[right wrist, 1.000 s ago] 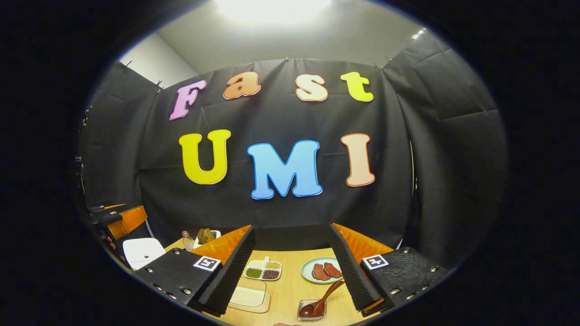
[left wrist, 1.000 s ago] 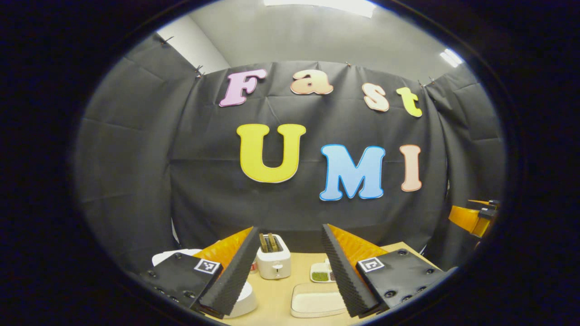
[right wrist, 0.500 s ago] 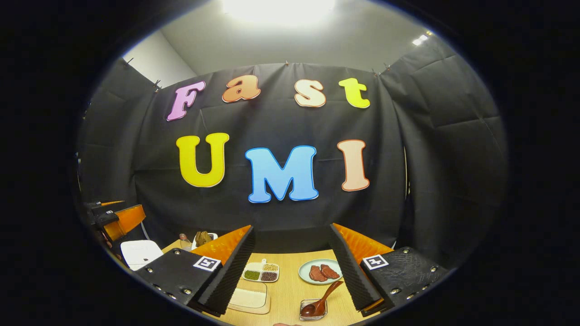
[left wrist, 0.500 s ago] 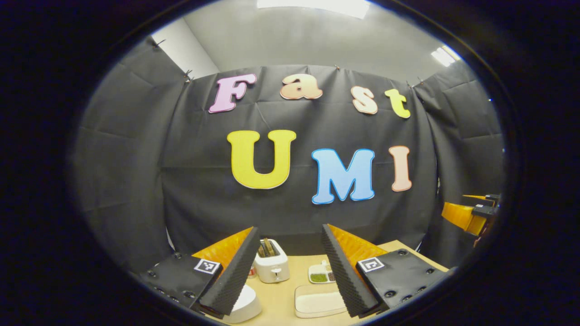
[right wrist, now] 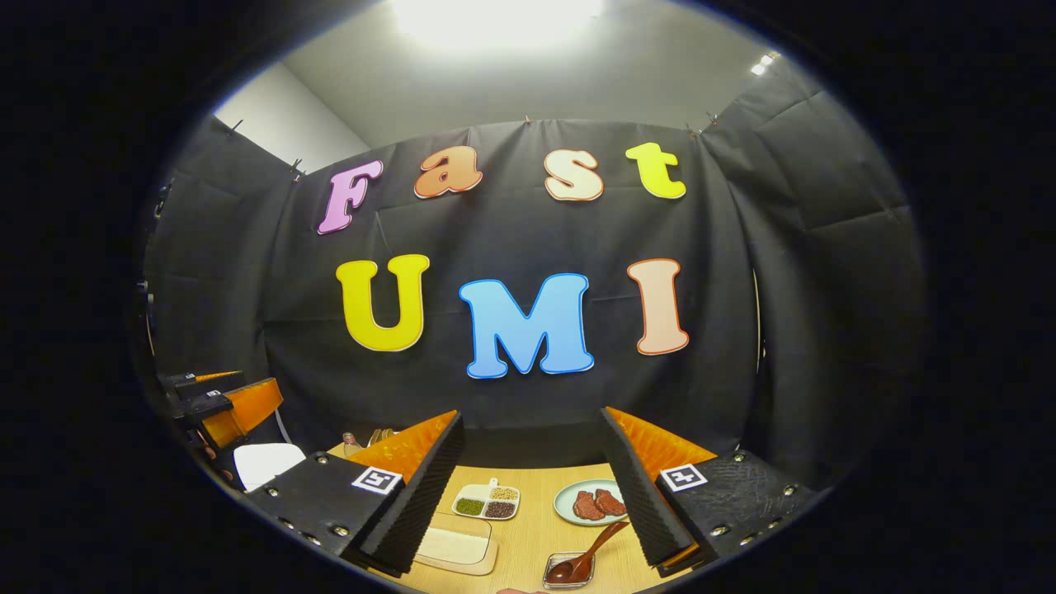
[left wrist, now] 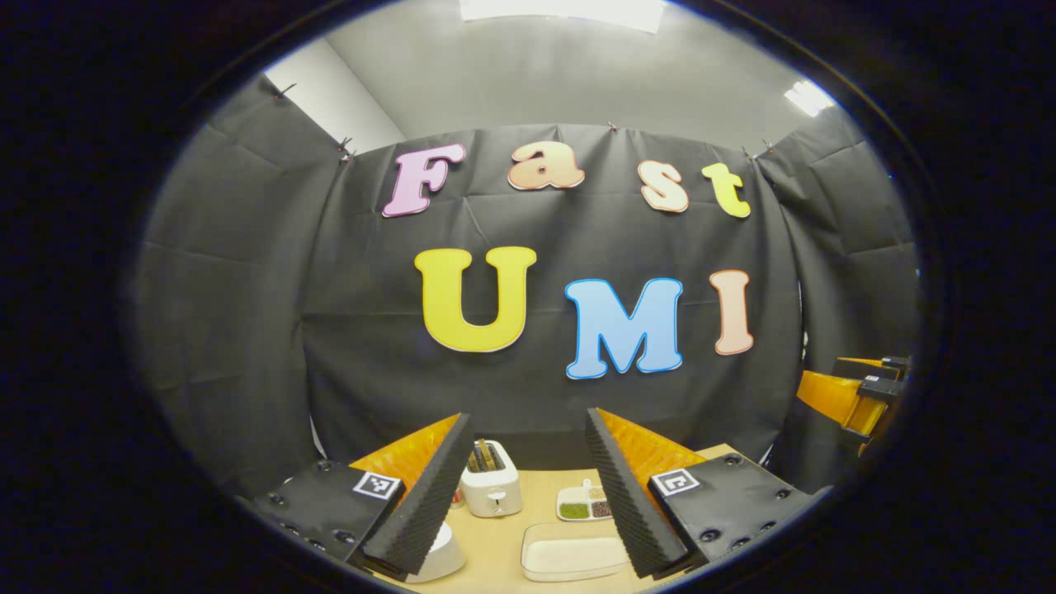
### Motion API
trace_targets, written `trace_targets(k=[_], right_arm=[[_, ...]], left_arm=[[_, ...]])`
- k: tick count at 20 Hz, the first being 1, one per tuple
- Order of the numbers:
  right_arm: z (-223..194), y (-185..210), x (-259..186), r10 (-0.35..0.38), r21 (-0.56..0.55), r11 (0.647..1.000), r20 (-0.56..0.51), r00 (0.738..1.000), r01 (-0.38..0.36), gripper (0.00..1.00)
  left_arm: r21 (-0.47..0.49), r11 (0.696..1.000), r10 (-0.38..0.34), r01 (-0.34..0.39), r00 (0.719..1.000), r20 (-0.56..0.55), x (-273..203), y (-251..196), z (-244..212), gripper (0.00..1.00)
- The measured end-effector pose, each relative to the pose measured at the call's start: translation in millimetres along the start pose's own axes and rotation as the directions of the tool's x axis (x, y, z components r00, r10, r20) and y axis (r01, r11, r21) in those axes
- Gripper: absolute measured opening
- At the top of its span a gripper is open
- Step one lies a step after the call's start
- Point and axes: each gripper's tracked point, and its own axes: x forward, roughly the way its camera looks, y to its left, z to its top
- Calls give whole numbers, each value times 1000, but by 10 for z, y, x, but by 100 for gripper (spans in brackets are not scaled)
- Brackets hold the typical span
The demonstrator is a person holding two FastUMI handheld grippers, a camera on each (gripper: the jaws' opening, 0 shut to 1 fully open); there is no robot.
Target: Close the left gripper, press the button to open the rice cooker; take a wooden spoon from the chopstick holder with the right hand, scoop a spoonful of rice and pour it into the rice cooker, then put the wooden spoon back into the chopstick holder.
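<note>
The wooden table [right wrist: 528,528] runs to the black cloth wall. Both grippers hover above it, jaws apart and empty: the left gripper [left wrist: 528,495] above the white rice cooker [left wrist: 441,553] and toaster [left wrist: 491,488], the right gripper [right wrist: 532,503] above the rice tray [right wrist: 454,549], with the wooden spoon [right wrist: 582,561] resting in a small dish.

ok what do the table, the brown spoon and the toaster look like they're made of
Table: pale wood or wood-look laminate, matte, faint grain lines. Brown spoon: probably lacquered wood, though its glossy, dark reddish look could be plastic. Toaster: white body, smooth with a soft sheen, likely plastic or painted metal; too small to tell.
</note>
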Motion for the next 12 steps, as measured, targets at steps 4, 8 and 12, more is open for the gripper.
trace_targets(k=[4, 8, 12], right_arm=[[47, -248, 37, 40, 29, 999, -13, 999, -39, 98], [48, -647, -42, 40, 34, 999, -12, 999, -40, 98], [23, -1208, -165, 8, 47, 999, -21, 1000, -7, 98]], left_arm=[[-11, 1000, 16, -16, 1000, 4, -13, -331, 62, 96], [-28, 999, -18, 19, 1000, 7, -43, -846, 73, 95], [-27, 999, -43, 43, 999, 1, -93, -1413, 3, 96]])
